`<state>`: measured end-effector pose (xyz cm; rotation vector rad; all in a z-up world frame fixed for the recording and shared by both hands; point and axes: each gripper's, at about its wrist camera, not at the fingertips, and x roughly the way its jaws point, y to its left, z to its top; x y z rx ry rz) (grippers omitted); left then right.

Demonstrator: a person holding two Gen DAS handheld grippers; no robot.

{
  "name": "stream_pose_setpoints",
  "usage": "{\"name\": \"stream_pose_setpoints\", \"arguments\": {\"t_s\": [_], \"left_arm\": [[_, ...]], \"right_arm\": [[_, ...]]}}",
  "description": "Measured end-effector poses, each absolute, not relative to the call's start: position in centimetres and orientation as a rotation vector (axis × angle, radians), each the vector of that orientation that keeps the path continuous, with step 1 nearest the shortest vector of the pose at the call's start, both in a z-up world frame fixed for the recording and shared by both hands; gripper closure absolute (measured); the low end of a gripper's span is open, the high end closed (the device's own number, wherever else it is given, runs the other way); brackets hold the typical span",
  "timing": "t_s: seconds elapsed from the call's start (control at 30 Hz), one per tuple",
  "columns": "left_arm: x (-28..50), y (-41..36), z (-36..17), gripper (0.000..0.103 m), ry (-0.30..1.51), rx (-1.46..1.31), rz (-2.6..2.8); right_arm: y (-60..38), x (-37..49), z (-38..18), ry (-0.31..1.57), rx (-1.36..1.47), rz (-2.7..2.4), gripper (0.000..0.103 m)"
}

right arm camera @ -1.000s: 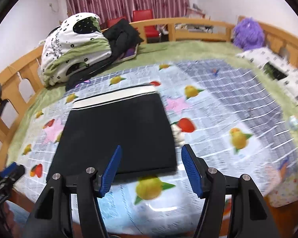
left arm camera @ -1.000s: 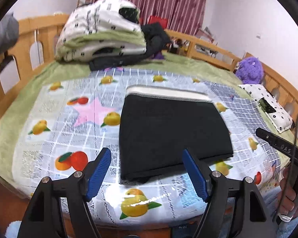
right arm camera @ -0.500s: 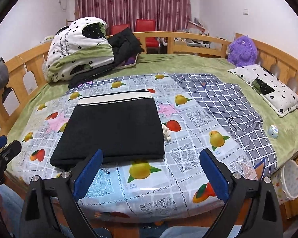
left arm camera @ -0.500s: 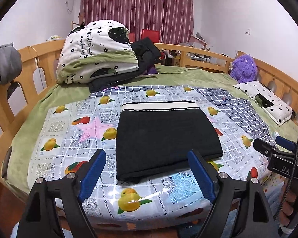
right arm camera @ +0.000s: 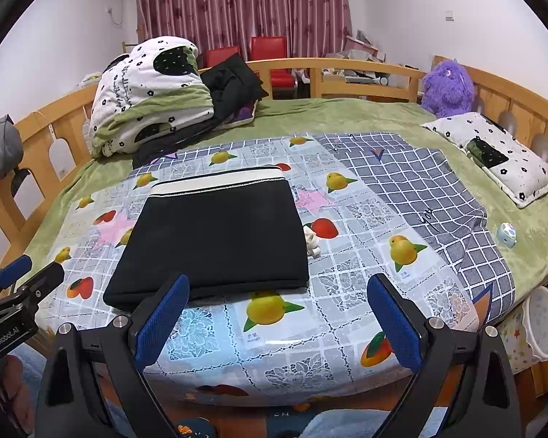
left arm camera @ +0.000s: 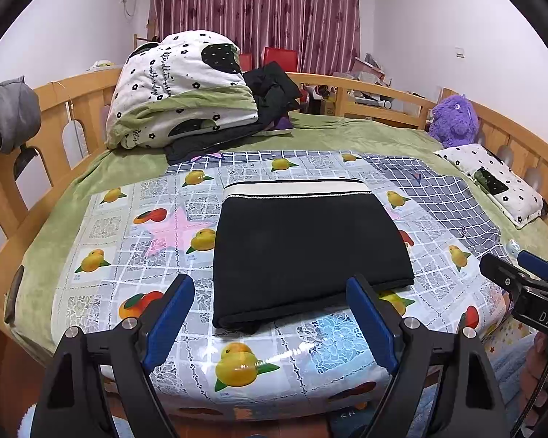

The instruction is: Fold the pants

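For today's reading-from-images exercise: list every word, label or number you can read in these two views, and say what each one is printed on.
"DAS", cut off at the frame edge: right claw's body.
"enRobot.AI", first letters cut off: left claw's body.
Cursive line starting "With all": rolled quilt; the rest is too distorted to read.
Cursive word on the checked cloth: unclear.
Small captions under the fruit on the fruit mat: too small to read.

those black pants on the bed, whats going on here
A person holds a gripper in each hand over the bed's fruit-print cover. The black pants lie folded into a neat rectangle, pale waistband at the far edge. The left gripper and right gripper are both open, their jaws having just widened, with nothing between them and clear of the cloth. The fold looks finished.
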<state>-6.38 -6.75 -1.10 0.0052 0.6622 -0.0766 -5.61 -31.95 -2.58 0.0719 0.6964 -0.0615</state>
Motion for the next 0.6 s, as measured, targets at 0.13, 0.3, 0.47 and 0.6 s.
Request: {"name": "stream_pose_setpoints", "arguments": {"t_s": [0.13,0.3,0.47,0.6], "left_arm": [[-6.27,-6.81,-1.20,0.018,0.661,0.013,-0.070],[-6.19,-6.84,-1.28,0.018,0.663,0.013,-0.072],[-6.19,-6.88,-1.34,0.018,0.660,0.014,-0.067],[-6.15,-6.80,-1.44,0.018,0.661,0.014,-0.062]], "right_arm": [[-31.86,-5.54,-2.65,0.697,0.061,-0.069,0.006],[-31.97,-5.65,-2.65,0.694,0.069,-0.066,0.006],[-31.76,-5.59,-2.79,0.698,0.057,-0.073,0.006],[-31.72,-5.56,-2.82,0.703,0.057,-0.073,0.006]]}}
